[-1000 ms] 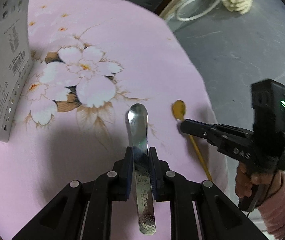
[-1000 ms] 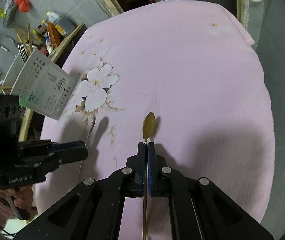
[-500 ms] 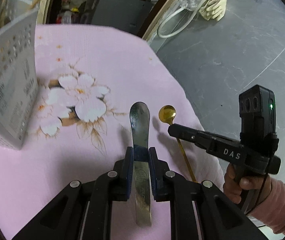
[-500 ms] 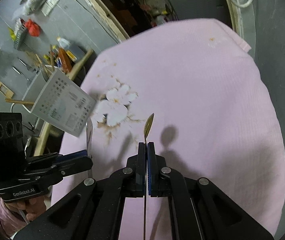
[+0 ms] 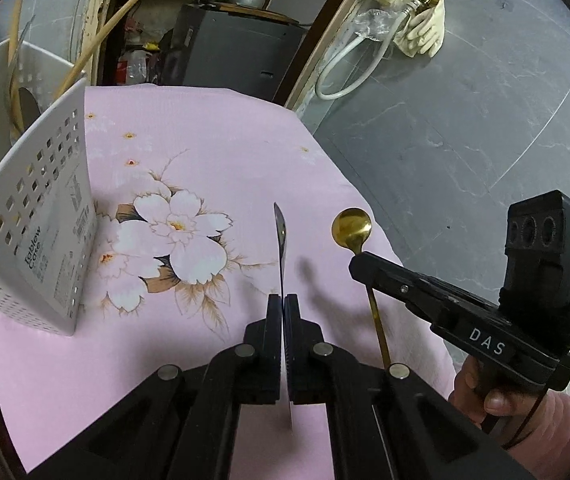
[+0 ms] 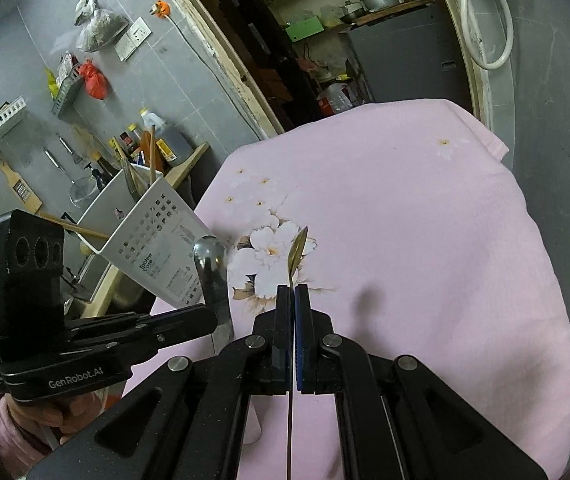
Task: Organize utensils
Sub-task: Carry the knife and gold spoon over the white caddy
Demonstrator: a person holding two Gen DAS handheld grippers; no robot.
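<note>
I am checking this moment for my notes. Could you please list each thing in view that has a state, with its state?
left gripper: shut on the silver spoon
silver spoon: held in the air, bowl forward
right gripper: shut on the gold spoon
gold spoon: held in the air, above the cloth
utensil holder: upright on the cloth, already holding chopsticks
pink cloth: spread flat over the table

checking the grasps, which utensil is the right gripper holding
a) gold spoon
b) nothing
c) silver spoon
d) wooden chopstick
a: the right gripper is shut on the thin gold spoon, while the left gripper clamps the silver spoon.
</note>
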